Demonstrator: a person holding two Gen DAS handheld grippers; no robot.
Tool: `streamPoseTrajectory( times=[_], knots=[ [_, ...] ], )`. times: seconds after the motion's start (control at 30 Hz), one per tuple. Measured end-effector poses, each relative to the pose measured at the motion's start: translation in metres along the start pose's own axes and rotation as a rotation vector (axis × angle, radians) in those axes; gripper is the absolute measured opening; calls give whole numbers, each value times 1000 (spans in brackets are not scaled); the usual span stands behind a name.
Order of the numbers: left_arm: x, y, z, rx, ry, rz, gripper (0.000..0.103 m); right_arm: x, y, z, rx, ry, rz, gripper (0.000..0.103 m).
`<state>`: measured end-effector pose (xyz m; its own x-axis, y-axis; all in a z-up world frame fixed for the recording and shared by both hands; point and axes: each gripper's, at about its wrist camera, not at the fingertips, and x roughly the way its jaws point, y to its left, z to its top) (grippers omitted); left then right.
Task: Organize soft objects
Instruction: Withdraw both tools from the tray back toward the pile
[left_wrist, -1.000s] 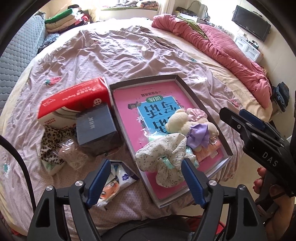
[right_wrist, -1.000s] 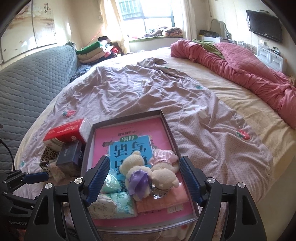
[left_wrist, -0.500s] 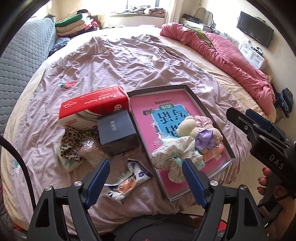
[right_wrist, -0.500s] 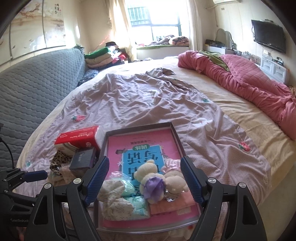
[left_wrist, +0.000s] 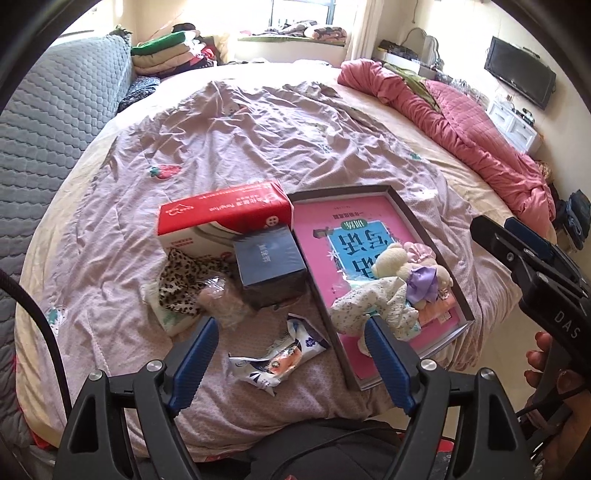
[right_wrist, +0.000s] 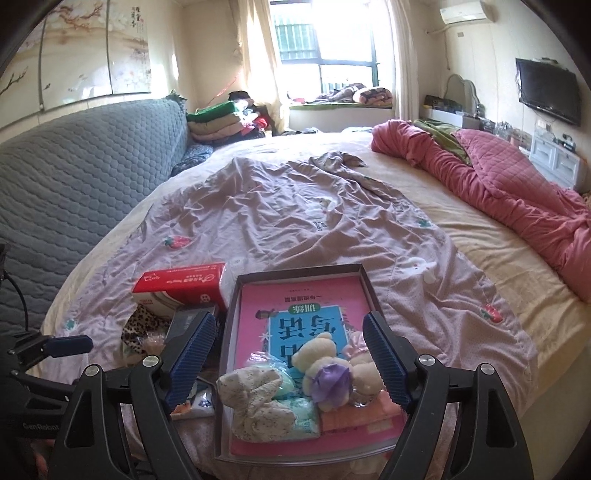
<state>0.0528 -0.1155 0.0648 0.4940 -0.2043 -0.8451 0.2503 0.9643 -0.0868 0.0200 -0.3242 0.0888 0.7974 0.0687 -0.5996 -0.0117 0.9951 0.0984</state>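
Note:
A grey tray (left_wrist: 406, 206) lined with a pink book lies on the bed's near edge. At its near end sit a cream teddy bear (left_wrist: 391, 258), a floral cloth (left_wrist: 369, 306) and a peach towel (right_wrist: 354, 413). Left of the tray lie a leopard-print cloth (left_wrist: 181, 280), a dark blue box (left_wrist: 269, 266) and a red tissue pack (left_wrist: 221, 214). My left gripper (left_wrist: 290, 323) hovers open above a snack packet (left_wrist: 280, 354), holding nothing. My right gripper (right_wrist: 290, 319) hangs over the tray's near end with its jaws opening and nothing between them.
A mauve sheet (right_wrist: 295, 206) covers the bed, with a rumpled pink quilt (right_wrist: 517, 184) along its right side. A grey quilted headboard (right_wrist: 74, 184) rises at the left. Folded clothes (right_wrist: 221, 122) are stacked at the far corner. A person's hand (left_wrist: 546, 369) holds the right gripper.
Both grippers have risen and drawn back from the bed, so the tray and the objects beside it look smaller. Nothing was picked up or moved.

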Motion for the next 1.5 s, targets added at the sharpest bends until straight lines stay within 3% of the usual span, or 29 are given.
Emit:
streamPoseTrajectory(
  times=[0.13,0.3,0.7,1.5],
  knots=[
    [-8,5,-2,-8,-18,8,81,-5,4,2,-2,-3,4,83],
    [-17,16,-5,-21,-31,22,81,-11,11,5,31,-1,74,83],
    [-42,37,-13,-40,-79,90,81,-26,42,5,-36,-18,96,83],
    [-49,85,-39,-122,-61,127,82,-12,92,-15,-122,53,184,84]
  ],
)
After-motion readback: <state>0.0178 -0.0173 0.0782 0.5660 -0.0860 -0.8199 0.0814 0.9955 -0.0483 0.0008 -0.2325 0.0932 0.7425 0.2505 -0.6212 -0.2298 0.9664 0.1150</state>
